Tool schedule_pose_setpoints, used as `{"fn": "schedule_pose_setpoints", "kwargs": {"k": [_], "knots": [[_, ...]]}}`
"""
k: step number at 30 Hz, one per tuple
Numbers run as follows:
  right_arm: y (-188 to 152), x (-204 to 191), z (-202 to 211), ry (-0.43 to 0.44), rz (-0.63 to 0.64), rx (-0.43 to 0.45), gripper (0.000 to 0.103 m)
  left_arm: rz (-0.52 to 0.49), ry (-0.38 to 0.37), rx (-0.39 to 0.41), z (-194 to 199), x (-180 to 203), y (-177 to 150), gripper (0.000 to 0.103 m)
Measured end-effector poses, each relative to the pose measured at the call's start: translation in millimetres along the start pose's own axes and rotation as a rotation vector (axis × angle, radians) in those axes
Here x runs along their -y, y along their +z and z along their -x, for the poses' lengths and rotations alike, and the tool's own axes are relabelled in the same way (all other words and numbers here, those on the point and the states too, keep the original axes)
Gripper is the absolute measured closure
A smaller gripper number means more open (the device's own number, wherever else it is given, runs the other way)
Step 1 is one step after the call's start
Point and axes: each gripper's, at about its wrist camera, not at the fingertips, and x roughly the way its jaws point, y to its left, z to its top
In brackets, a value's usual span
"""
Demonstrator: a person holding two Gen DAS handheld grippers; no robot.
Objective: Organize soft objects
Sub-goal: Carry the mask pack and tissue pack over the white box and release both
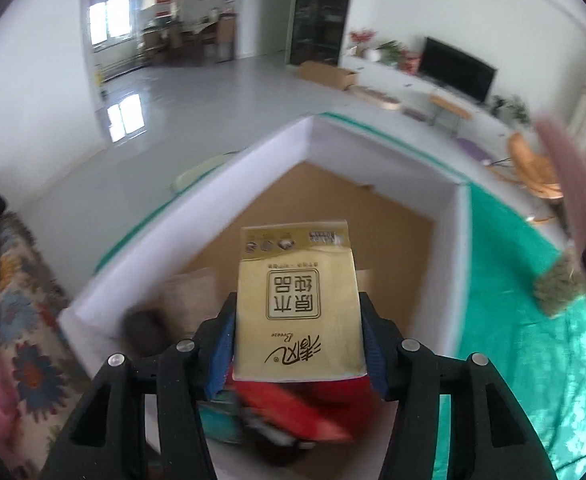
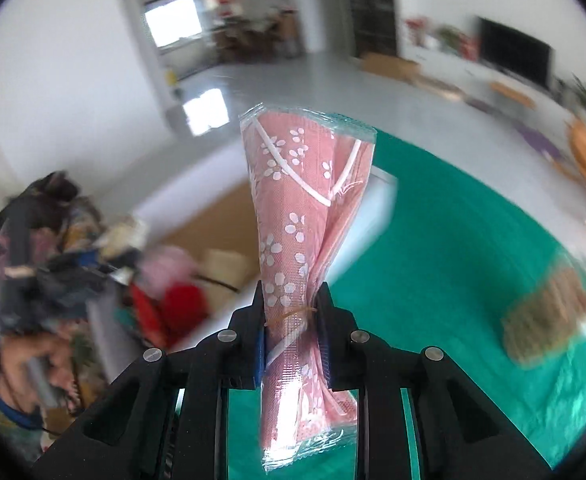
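My left gripper (image 1: 297,320) is shut on a gold tissue pack (image 1: 297,304) and holds it above an open box (image 1: 277,156) with white walls and a brown floor. Red and beige soft items (image 1: 293,404) lie in the box below the pack. My right gripper (image 2: 291,312) is shut on a pink flowered cloth in a clear wrapper (image 2: 301,216), held over the green table cover (image 2: 453,240). The pink cloth also shows blurred at the right of the left wrist view (image 1: 577,208). The box (image 2: 213,220) with red and pink items lies to the left in the right wrist view.
A brownish woven pad (image 2: 549,316) lies on the green cover to the right; it also shows in the left wrist view (image 1: 557,288). A flowered cloth (image 1: 17,320) and a pile of dark things (image 2: 45,248) are left of the box. A room with a TV (image 1: 457,68) lies beyond.
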Motion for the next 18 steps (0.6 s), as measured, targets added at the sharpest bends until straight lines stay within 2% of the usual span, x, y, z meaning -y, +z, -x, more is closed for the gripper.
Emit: {"fn": "schedule_pose_setpoints", "kwargs": {"k": [1,2,3,5,8,12,18], "knots": [[8.8,-20.2,-15.6,0.022,0.027,-0.003,0.078,0.005,0.008,-0.008,-5.4,-4.7,-2.0,0.038],[11.0,-27.8,-26.8,0.039,0.035,-0.009,0.071,0.013,0.012,-0.014,-9.1,-12.8,-4.6,0.026],[13.6,-38.5,-41.0,0.06,0.041,-0.02,0.051,0.021,0.017,-0.015,-12.3,-19.0,-7.2,0.018],[12.8,-55.5,-75.6,0.095,0.058,-0.067,0.025,0.029,0.031,-0.005,-16.3,-23.1,-14.0,0.016],[3.9,-66.9,-107.4,0.054,0.061,-0.112,0.026,0.031,0.082,-0.002,-18.0,-28.0,-28.2,0.015],[0.4,-63.8,-92.4,0.045,0.086,-0.053,0.025,0.033,0.146,0.043,-8.0,-27.0,-41.6,0.015],[-6.8,-62.0,-64.9,-0.016,0.146,-0.001,0.025,0.063,0.168,0.065,14.4,-17.7,-46.4,0.009]]}}
